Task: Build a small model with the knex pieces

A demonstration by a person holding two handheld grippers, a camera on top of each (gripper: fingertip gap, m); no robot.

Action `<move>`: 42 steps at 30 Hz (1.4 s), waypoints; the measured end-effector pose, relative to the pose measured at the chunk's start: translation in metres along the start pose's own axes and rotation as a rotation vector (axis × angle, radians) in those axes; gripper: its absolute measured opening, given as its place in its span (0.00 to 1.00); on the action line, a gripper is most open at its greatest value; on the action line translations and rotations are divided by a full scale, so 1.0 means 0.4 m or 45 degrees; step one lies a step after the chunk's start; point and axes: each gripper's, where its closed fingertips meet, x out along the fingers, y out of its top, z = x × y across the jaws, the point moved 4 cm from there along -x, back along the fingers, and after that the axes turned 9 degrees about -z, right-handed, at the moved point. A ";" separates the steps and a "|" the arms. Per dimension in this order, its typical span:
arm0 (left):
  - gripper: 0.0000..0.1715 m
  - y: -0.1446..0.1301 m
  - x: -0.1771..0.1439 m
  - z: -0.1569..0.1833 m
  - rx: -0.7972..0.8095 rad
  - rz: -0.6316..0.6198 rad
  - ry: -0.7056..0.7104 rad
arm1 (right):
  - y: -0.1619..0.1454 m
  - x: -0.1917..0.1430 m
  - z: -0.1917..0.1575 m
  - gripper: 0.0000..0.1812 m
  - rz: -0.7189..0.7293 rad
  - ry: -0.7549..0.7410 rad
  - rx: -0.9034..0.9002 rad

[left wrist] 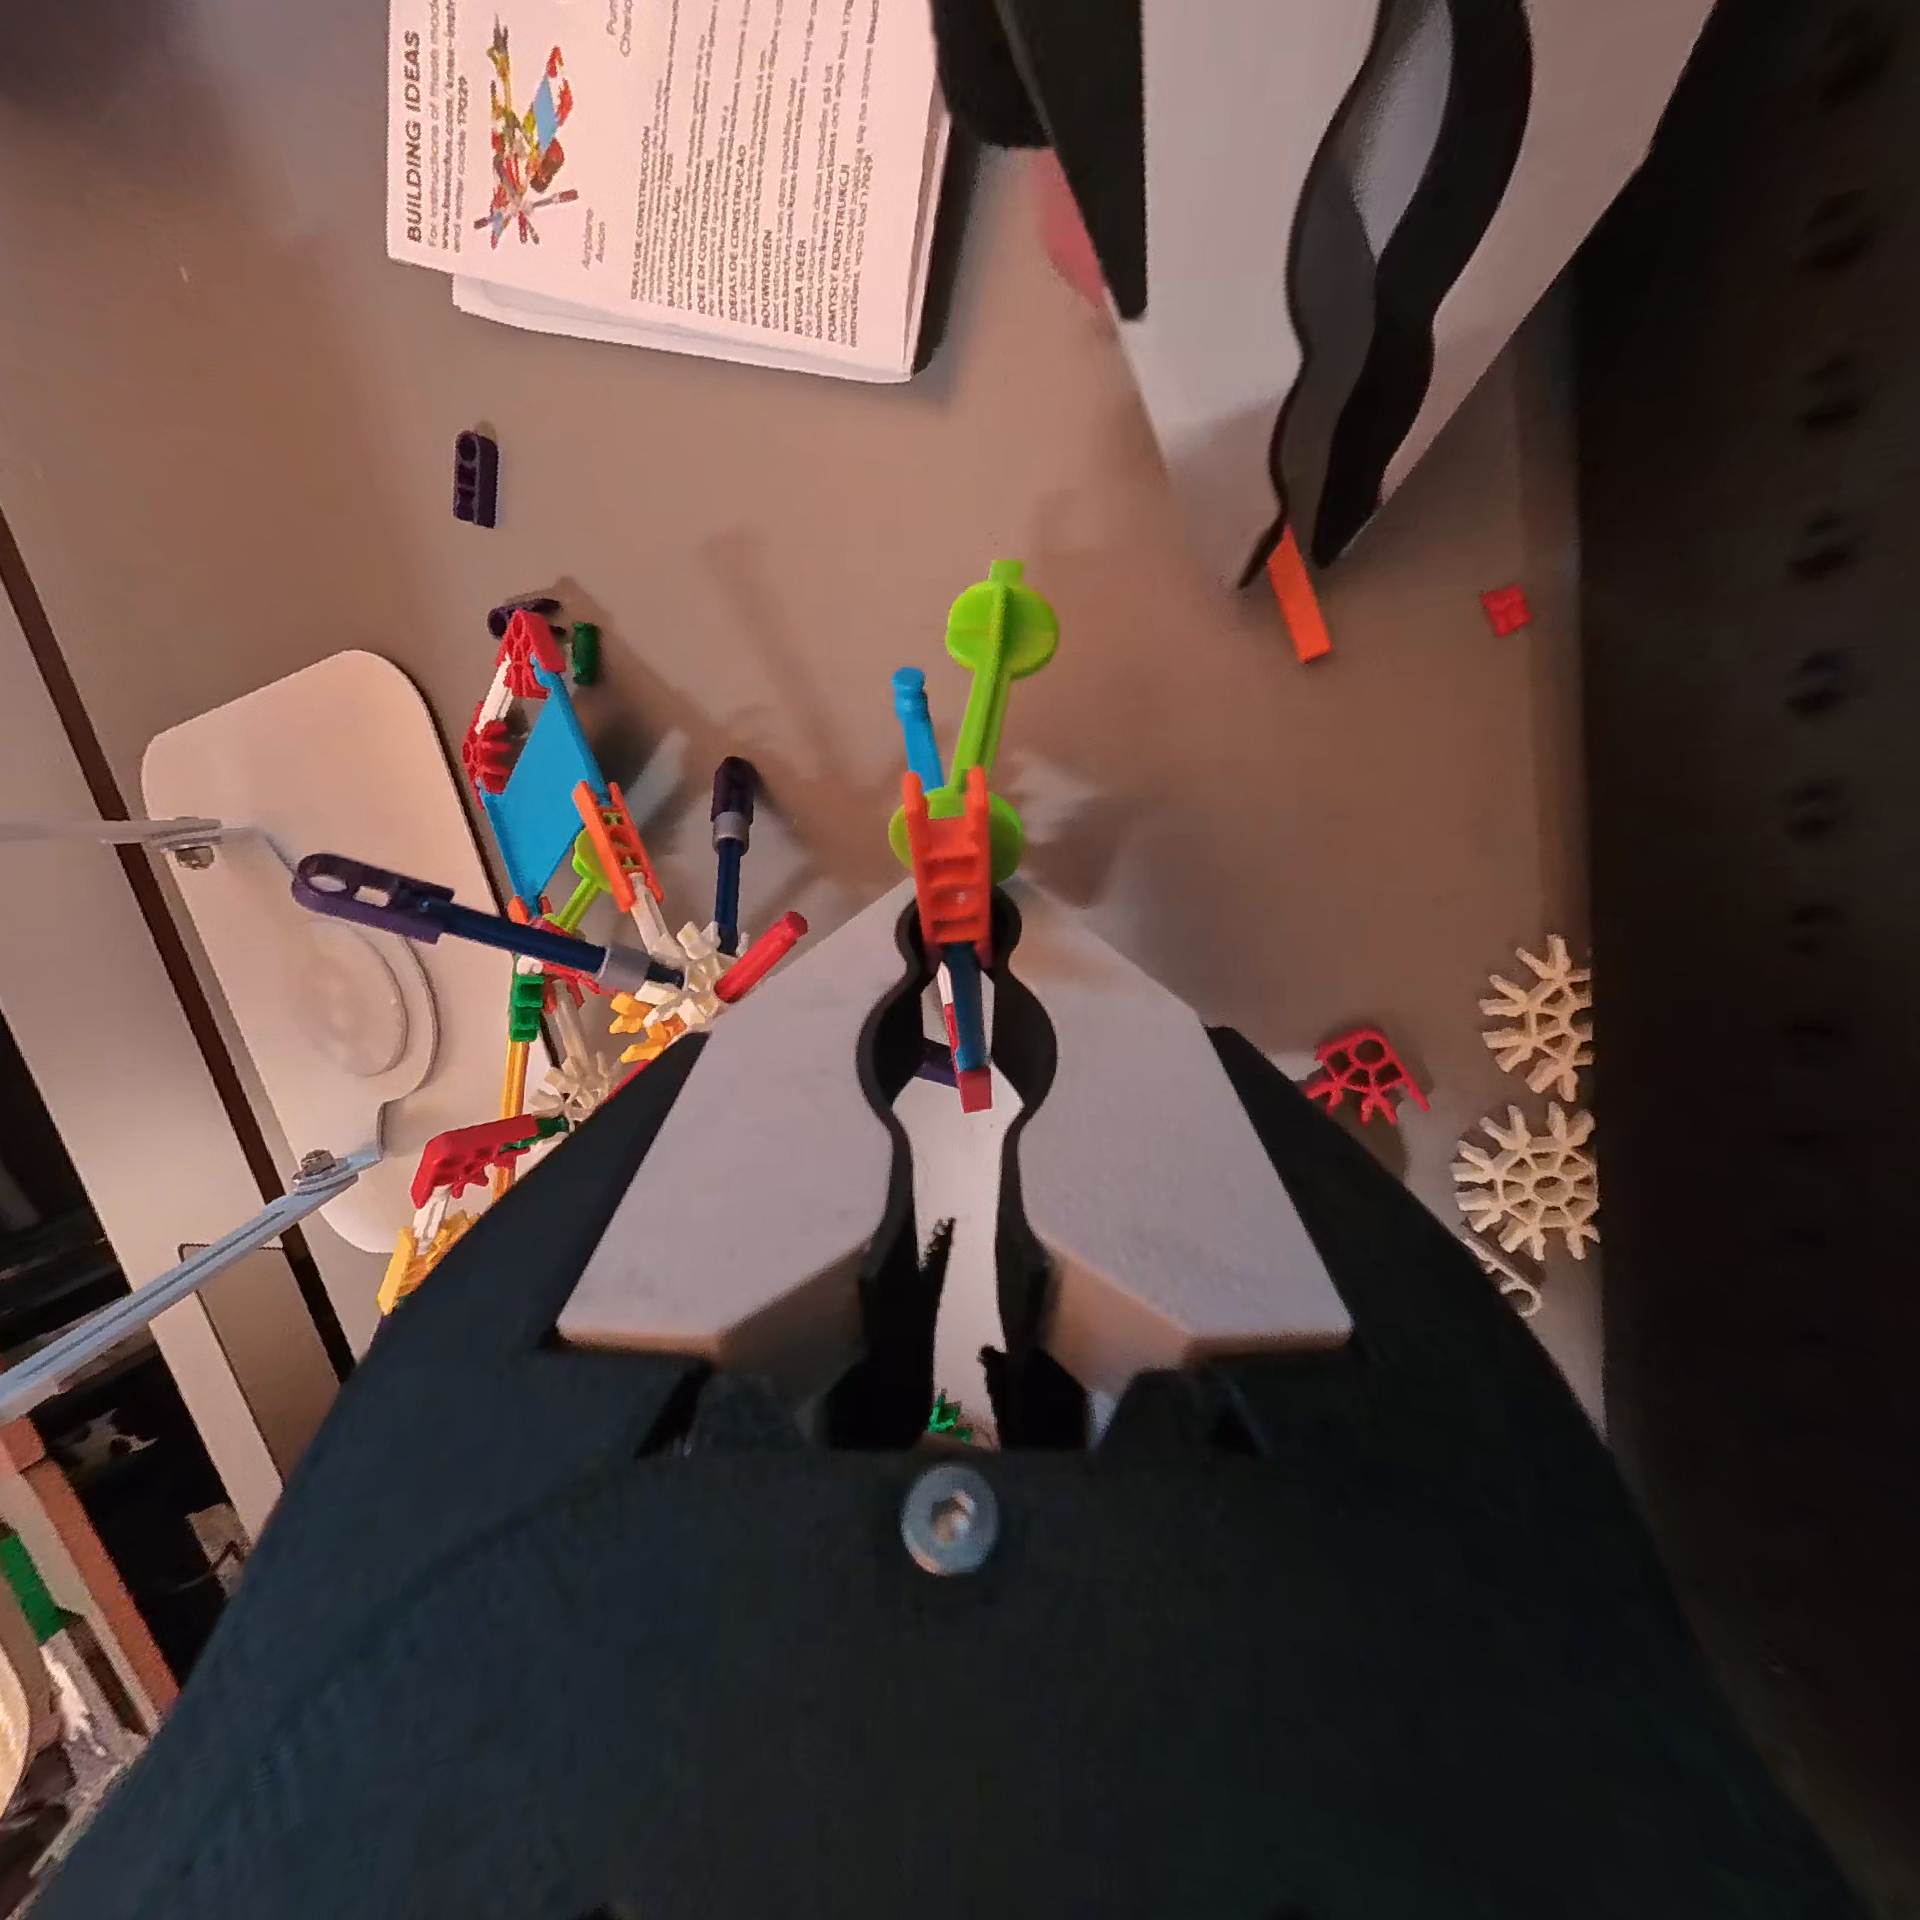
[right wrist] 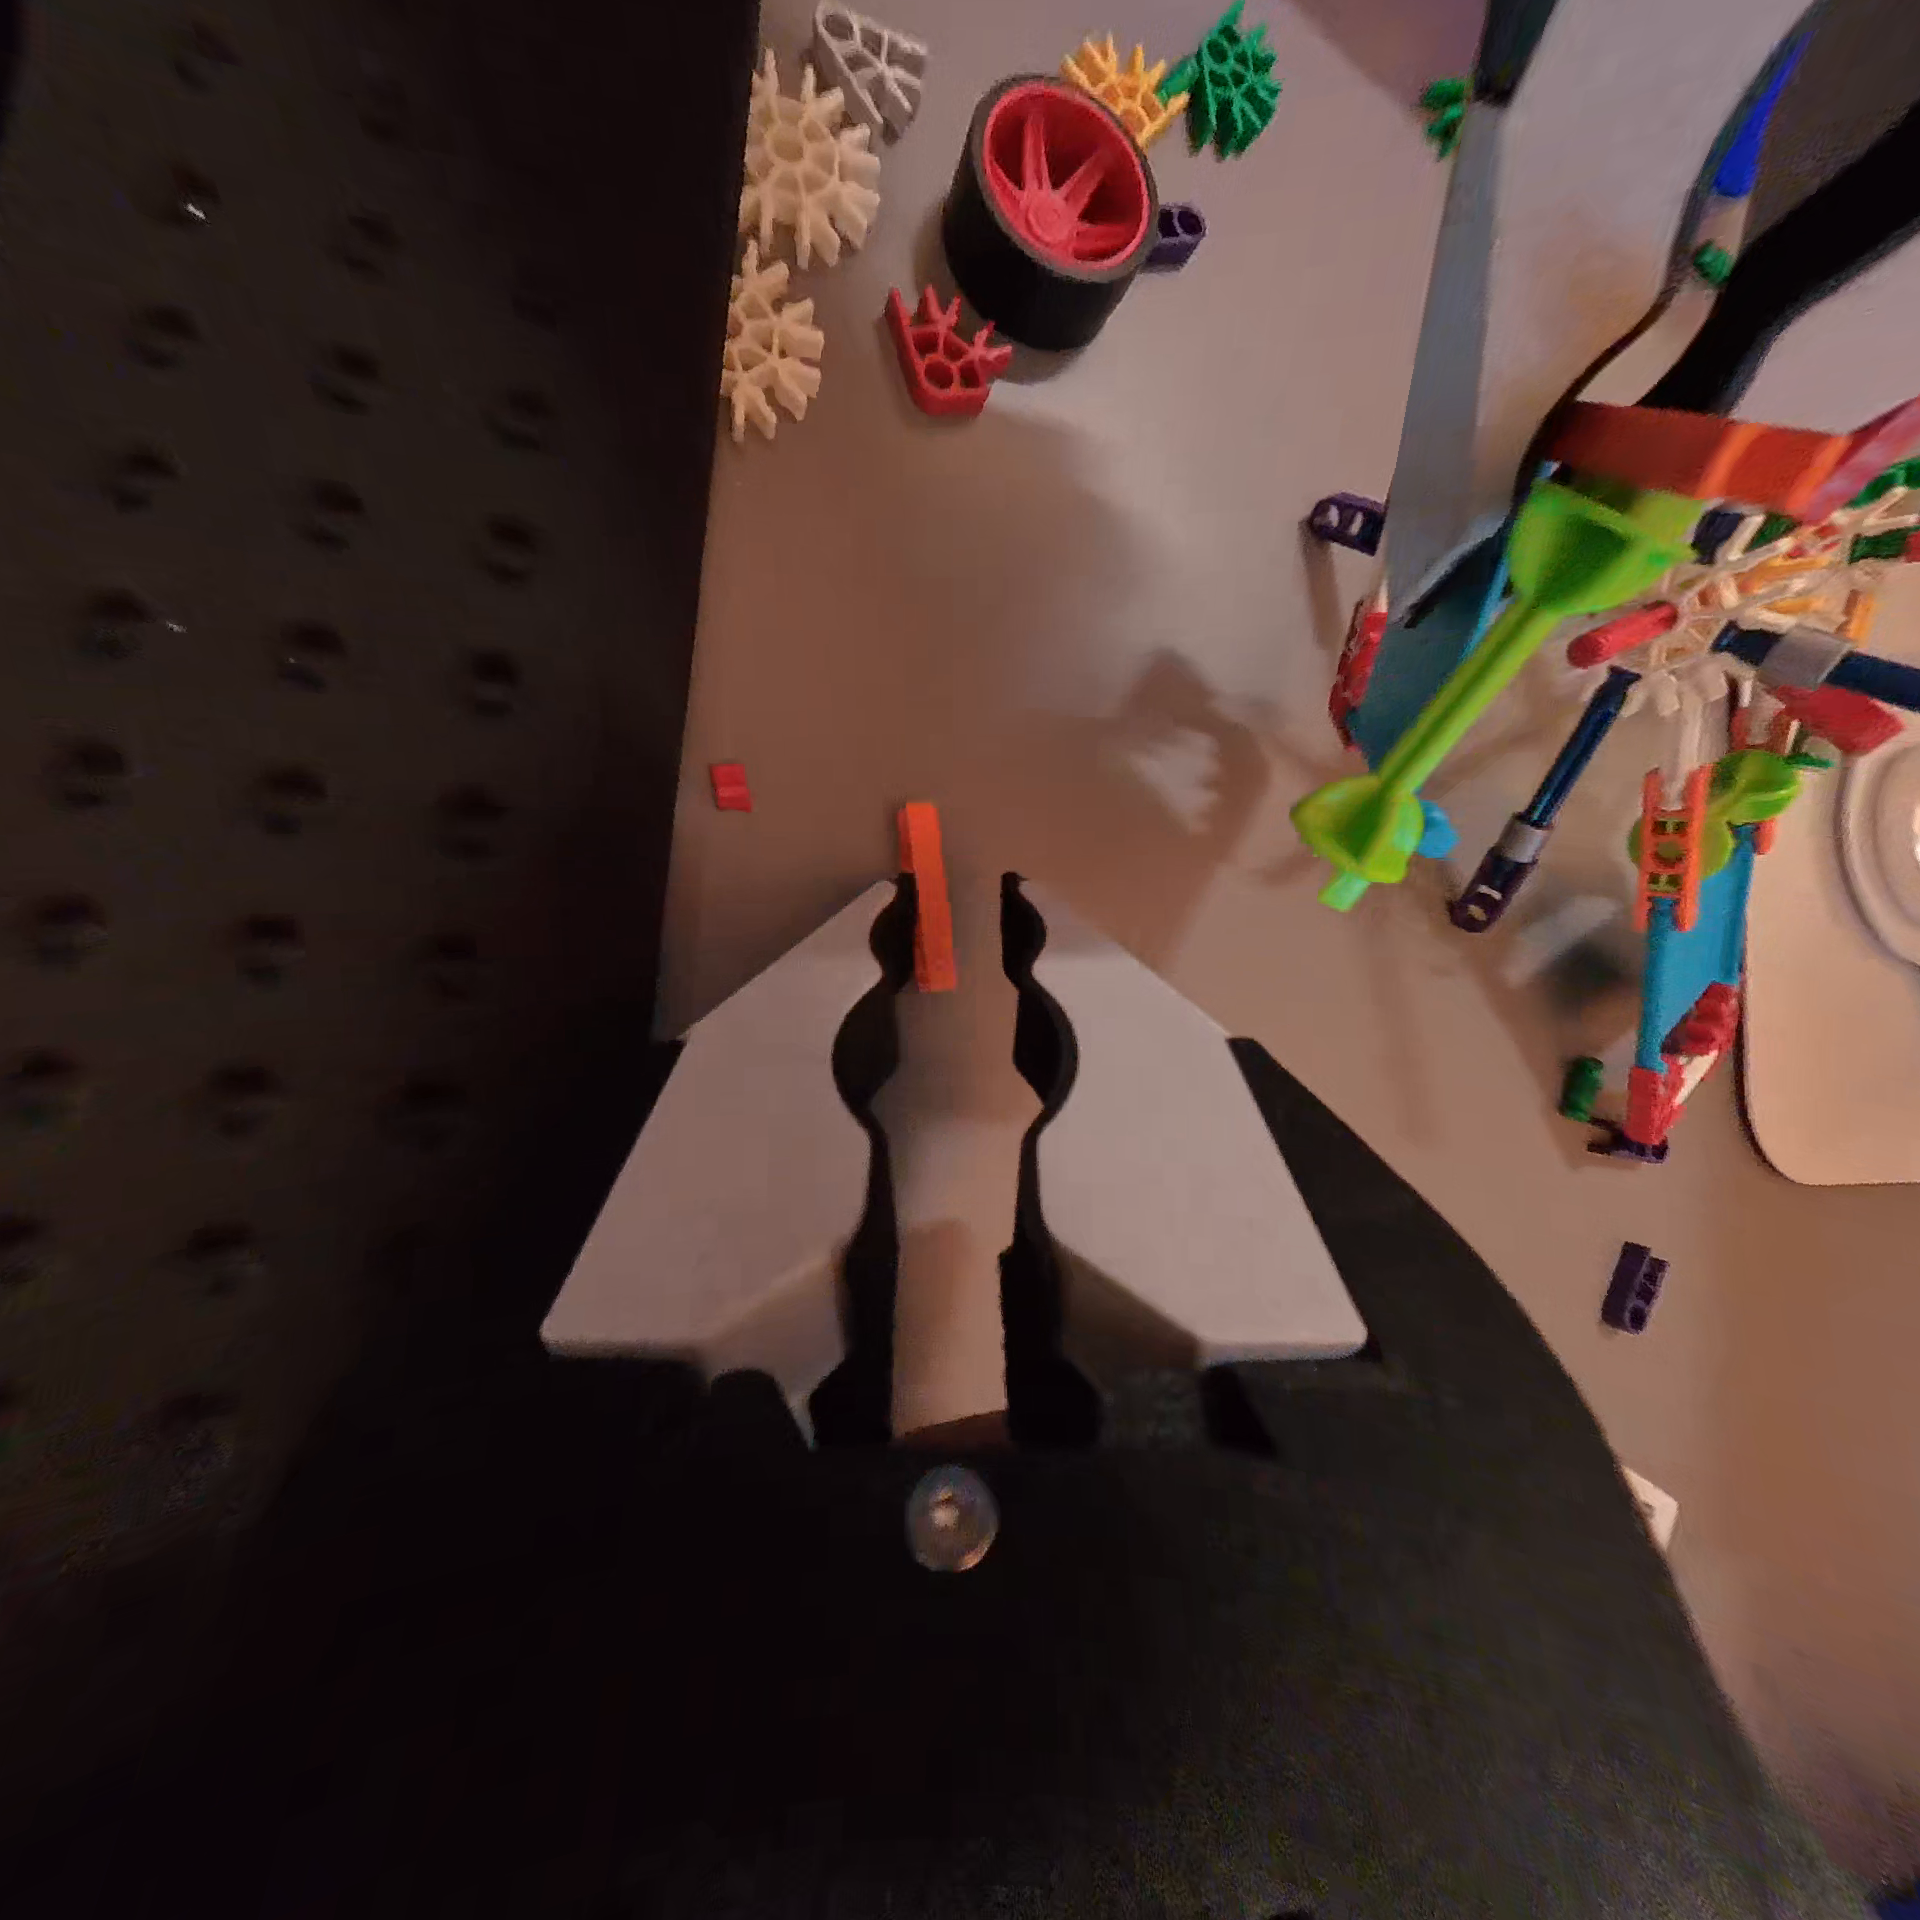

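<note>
My left gripper [left wrist: 956, 925] is shut on an orange connector [left wrist: 951, 862] that joins a blue rod [left wrist: 920, 722] and a lime-green rod with two discs [left wrist: 992, 686], held above the grey table [left wrist: 260, 416]. To its left is a multicoloured rod-and-connector model [left wrist: 551, 790]. My right gripper [right wrist: 951, 894] is slightly open around a flat orange piece [right wrist: 928, 904] that leans on the left finger, with a gap to the right finger. In the left wrist view this gripper [left wrist: 1299, 551] is at the upper right with the orange piece [left wrist: 1304, 608] at its tip. The green rod [right wrist: 1455, 707] also shows in the right wrist view.
A black perforated board [left wrist: 1766, 831] borders the table. Near it lie white snowflake connectors [left wrist: 1538, 1101], a red connector [left wrist: 1366, 1070], a small red piece [left wrist: 1504, 610] and a black wheel with a red hub [right wrist: 1049, 208]. A printed booklet [left wrist: 665, 177], a purple piece [left wrist: 476, 478] and a white stand base [left wrist: 312, 883] lie farther off. Some 9 centimeters of space lies between my two pairs of fingers. Between my right fingertips and the small red piece [left wrist: 1504, 610] there is roughly 4 centimeters. Look for it in the right wrist view [right wrist: 721, 782] too.
</note>
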 end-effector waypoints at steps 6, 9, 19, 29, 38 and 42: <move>0.02 0.003 -0.002 0.005 0.002 -0.005 -0.003 | -0.009 0.015 -0.001 0.00 -0.013 0.066 0.053; 0.02 0.004 0.000 0.006 0.007 -0.012 -0.002 | -0.012 0.014 0.015 0.00 0.007 0.063 0.117; 0.02 0.011 -0.008 0.009 0.013 0.001 0.013 | -0.007 0.003 0.026 0.00 0.110 0.121 0.192; 0.02 0.007 -0.007 0.012 0.012 0.001 0.013 | -0.036 0.031 0.044 0.00 0.016 0.094 0.256; 0.02 0.008 -0.013 0.034 -0.013 0.000 -0.061 | -0.021 -0.056 0.066 0.07 0.198 -0.002 0.257; 0.02 0.009 -0.010 0.046 -0.018 -0.067 -0.138 | 0.012 -0.112 0.108 0.19 0.326 -0.220 0.254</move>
